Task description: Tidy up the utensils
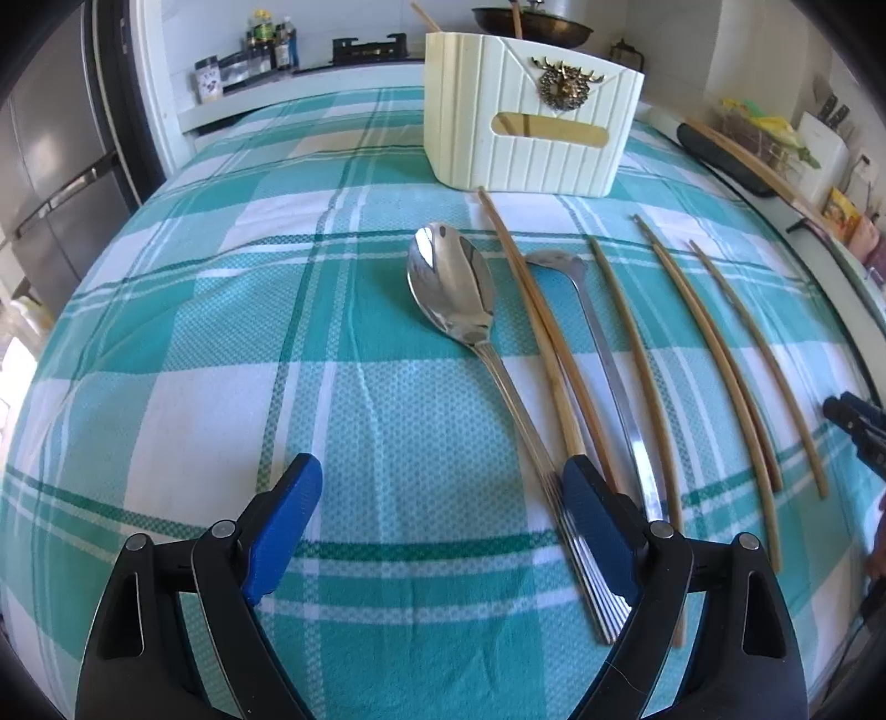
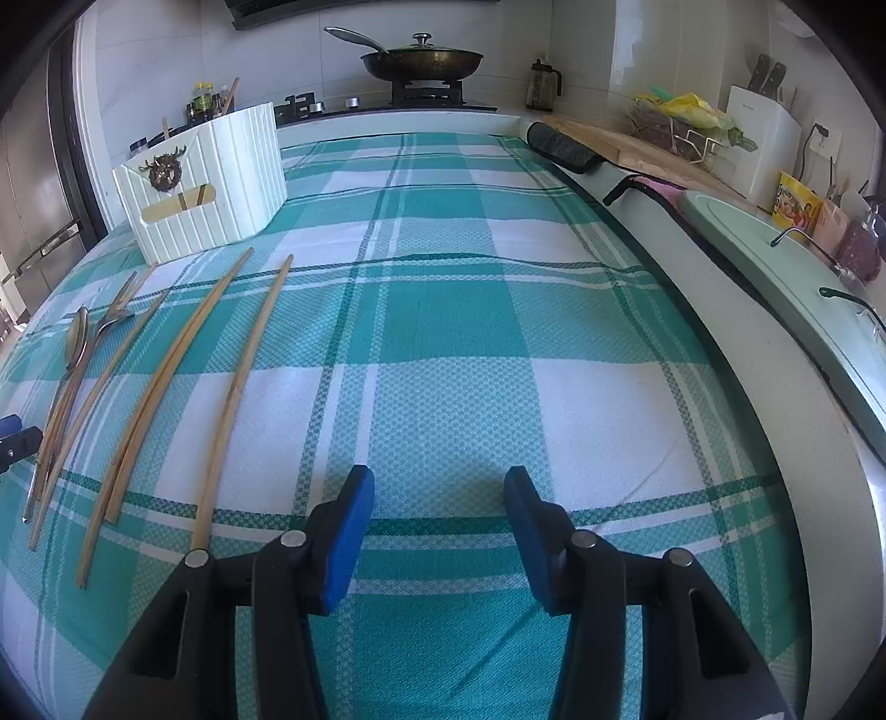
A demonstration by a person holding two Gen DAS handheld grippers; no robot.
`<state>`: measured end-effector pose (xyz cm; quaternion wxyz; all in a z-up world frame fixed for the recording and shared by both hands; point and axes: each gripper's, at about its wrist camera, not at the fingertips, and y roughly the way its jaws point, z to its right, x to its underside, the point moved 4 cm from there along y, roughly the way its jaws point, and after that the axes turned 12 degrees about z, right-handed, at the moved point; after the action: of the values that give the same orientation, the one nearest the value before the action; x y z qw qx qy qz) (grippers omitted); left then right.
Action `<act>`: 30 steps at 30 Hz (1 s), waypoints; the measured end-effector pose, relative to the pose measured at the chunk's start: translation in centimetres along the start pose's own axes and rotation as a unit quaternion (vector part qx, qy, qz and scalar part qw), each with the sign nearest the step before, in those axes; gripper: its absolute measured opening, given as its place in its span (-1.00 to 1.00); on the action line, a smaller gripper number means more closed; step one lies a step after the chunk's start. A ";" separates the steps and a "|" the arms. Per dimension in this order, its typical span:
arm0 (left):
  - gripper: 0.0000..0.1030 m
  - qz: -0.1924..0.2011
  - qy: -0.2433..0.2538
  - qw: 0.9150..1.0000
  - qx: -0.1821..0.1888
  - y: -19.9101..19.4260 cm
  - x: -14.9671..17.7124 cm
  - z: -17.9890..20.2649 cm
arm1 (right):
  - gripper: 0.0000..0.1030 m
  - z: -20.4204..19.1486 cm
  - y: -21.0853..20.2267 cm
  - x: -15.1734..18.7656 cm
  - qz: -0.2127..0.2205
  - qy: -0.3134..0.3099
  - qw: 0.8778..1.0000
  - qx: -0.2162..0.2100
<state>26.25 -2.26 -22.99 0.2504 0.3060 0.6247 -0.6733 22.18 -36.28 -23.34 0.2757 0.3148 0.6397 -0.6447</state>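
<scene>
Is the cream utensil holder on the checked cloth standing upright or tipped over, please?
Upright. The holder stands on its base on the cloth, open top upward, with chopsticks poking out above its rim.

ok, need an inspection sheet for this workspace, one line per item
Surface: teal and white checked tablecloth, flat.
Job's things: big steel spoon, fork and bamboo chopsticks lying in a row; cream utensil caddy upright behind them.
Clutter: nothing seen on the cloth.
Grippers: left hand-held gripper open wide, one finger beside the spoon handle; right hand-held gripper open, nothing between.
Cables: nothing seen.
Surroundings: wok on stove, knife block, fridge.
</scene>
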 end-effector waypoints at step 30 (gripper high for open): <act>-0.81 0.035 -0.078 0.993 -0.079 -0.4 -0.3 -7.0 | -0.87 -6.5 2.0 -1.9 -0.019 -0.062 0.997 -0.031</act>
<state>26.90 4.75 -22.74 0.3453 0.2536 0.6434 -0.6344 25.24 -29.89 -23.12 0.3120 0.2532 0.6471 -0.6479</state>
